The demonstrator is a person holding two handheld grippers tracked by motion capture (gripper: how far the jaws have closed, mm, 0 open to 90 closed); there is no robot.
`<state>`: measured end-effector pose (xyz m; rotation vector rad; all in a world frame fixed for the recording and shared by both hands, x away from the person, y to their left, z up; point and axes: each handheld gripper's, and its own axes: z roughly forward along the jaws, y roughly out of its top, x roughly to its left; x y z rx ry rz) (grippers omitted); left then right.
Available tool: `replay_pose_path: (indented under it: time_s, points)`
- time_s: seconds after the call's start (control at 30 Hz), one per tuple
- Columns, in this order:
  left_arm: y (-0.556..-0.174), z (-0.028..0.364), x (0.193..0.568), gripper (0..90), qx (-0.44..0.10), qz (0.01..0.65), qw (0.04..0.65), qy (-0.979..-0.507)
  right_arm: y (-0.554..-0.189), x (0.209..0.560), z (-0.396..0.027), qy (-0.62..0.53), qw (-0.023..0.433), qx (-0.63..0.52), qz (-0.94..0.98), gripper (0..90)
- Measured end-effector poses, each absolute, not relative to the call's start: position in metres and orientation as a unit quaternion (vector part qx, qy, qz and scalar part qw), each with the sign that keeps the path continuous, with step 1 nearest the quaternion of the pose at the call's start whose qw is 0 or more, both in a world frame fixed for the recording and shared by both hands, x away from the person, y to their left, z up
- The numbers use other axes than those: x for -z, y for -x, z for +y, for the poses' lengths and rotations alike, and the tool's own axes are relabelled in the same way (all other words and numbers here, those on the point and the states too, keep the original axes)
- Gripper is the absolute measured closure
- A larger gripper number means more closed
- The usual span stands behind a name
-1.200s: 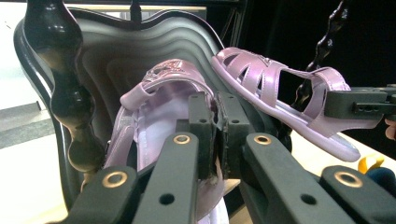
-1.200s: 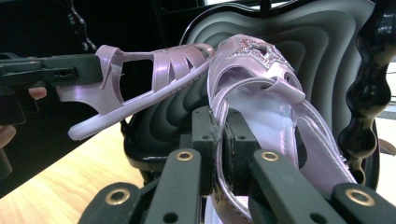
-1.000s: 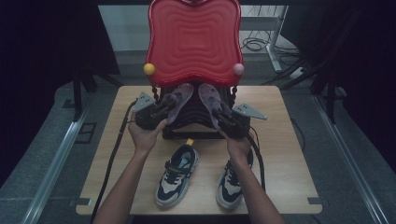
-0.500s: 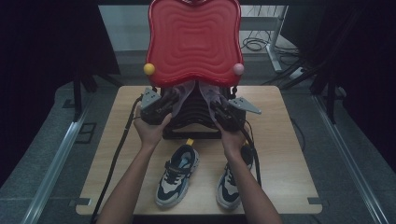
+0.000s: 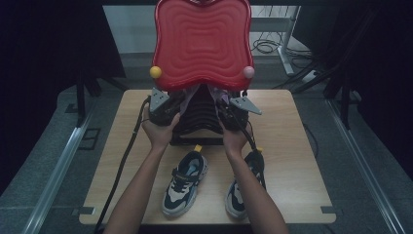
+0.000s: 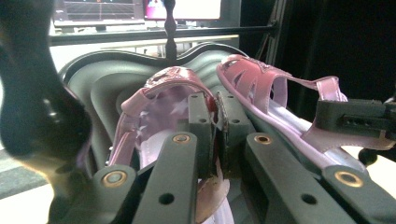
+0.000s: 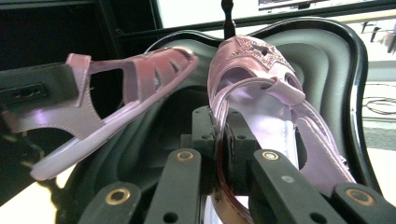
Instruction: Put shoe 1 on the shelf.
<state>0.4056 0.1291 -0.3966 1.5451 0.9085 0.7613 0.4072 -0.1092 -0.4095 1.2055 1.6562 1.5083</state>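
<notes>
**High view: 2 pink sandals held over the black rack**

High view shows us 2 grippers at the black ribbed rack (image 5: pixel 197 117) on the bench (image 5: pixel 292 161), under a red wavy tray (image 5: pixel 202 44). Our left gripper (image 6: pixel 215 126) is closed tight on the heel strap of one pink sandal (image 6: pixel 163 98); our right gripper (image 7: pixel 219 135) pinches the other sandal (image 7: pixel 261 88) the same way. The straps are thin, glossy and flexible, so we judge a sandal could twist or slip out, or the 2 sandals could collide. 2 sneakers (image 5: pixel 185 183) lie nearer on the bench.
</notes>
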Motion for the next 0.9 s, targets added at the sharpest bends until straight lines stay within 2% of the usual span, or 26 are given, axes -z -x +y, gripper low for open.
replay_pose_path:
  time_s: [0.4, 0.57, 0.73, 0.9]
  points:
    - [-0.404, 0.117, 0.422, 85.2, -0.318, 0.378, 0.533, -0.687, -0.415, 0.421, -0.097, -0.445, 0.309, -0.531, 0.651, 83.4]
    - [-0.404, 0.116, 0.433, 83.5, -0.299, 0.379, 0.524, -0.702, -0.416, 0.425, -0.097, -0.44, 0.296, -0.518, 0.671, 77.3]
    - [-0.405, 0.115, 0.437, 78.4, -0.287, 0.383, 0.522, -0.707, -0.413, 0.425, -0.099, -0.434, 0.296, -0.515, 0.678, 72.4]
    - [-0.402, 0.119, 0.434, 65.1, -0.268, 0.384, 0.517, -0.716, -0.41, 0.423, -0.101, -0.432, 0.282, -0.513, 0.687, 65.5]
